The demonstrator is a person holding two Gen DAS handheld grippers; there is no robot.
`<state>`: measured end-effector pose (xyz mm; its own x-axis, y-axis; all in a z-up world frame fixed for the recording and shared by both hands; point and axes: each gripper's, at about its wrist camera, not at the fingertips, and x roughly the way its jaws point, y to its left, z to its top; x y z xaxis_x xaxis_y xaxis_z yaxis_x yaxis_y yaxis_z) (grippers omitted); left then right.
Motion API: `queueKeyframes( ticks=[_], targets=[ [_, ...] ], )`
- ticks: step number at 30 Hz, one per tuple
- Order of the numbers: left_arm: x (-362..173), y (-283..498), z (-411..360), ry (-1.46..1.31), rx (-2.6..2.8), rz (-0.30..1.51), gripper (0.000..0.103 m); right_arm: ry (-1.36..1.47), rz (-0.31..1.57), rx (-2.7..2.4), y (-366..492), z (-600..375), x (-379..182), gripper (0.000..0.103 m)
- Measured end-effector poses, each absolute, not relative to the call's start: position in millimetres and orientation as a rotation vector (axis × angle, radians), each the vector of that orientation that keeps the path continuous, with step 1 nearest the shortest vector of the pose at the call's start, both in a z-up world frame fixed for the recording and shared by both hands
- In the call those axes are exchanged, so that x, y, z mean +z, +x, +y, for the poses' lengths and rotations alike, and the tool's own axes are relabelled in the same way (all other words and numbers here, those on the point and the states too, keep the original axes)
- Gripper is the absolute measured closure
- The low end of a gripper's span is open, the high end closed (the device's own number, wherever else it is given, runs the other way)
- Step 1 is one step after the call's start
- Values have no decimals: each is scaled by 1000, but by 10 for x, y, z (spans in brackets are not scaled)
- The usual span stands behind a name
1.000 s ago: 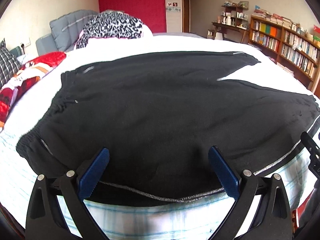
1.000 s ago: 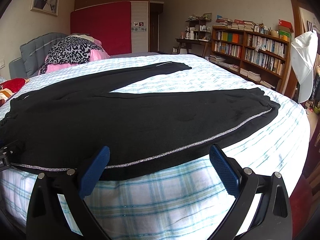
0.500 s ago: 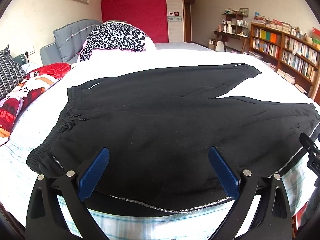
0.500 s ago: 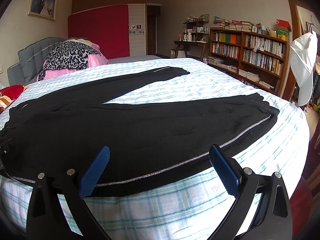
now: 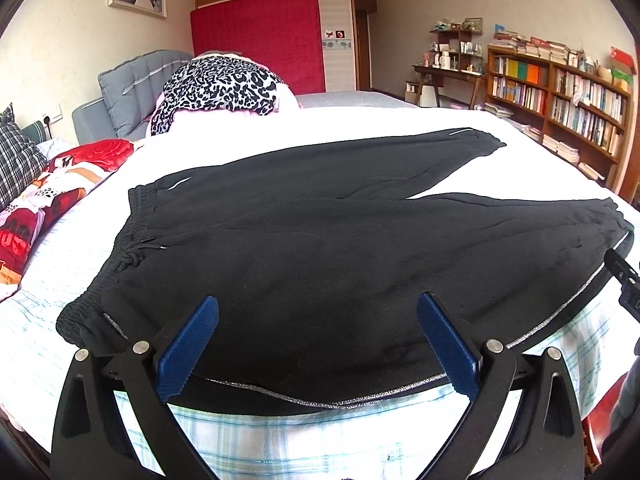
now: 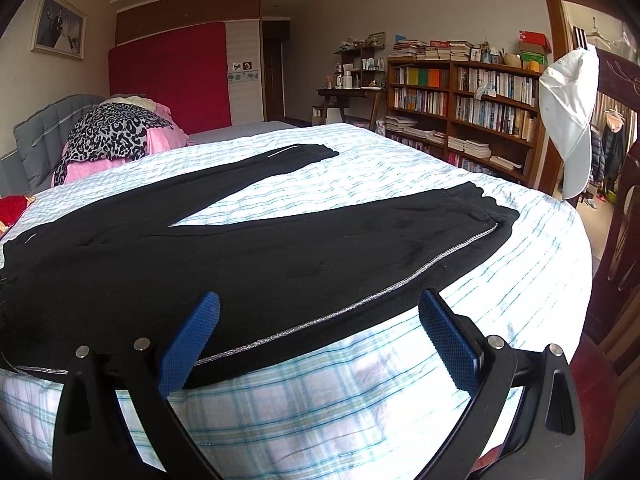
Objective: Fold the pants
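Black pants (image 5: 320, 248) with a silver side stripe lie flat on the bed, waistband at the left, the two legs spread apart towards the right. They also show in the right wrist view (image 6: 224, 248). My left gripper (image 5: 318, 316) is open and empty, hovering over the near edge of the hip area. My right gripper (image 6: 319, 312) is open and empty, over the near leg's striped edge. The right gripper's tip shows in the left wrist view (image 5: 622, 280).
The bed has a white and blue checked sheet (image 6: 360, 392). A leopard-print cloth on pink bedding (image 5: 218, 84) and a red floral quilt (image 5: 60, 184) lie near the grey headboard. Bookshelves (image 6: 460, 96) and a hanging white cap (image 6: 568, 120) stand to the right.
Both grippers have risen and drawn back slightly from the bed, so more of the pants and room shows. The pants have not moved. Both grippers stay open.
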<state>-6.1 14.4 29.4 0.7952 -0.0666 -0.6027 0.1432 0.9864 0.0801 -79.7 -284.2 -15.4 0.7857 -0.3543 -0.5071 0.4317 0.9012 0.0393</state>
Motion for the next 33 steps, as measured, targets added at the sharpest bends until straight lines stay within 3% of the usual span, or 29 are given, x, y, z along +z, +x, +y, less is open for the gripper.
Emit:
queueKeyframes(
  ticks=[33],
  targets=[
    [363, 131, 498, 94, -10, 627, 5, 94, 504, -383, -578, -2779, 12, 3]
  ],
)
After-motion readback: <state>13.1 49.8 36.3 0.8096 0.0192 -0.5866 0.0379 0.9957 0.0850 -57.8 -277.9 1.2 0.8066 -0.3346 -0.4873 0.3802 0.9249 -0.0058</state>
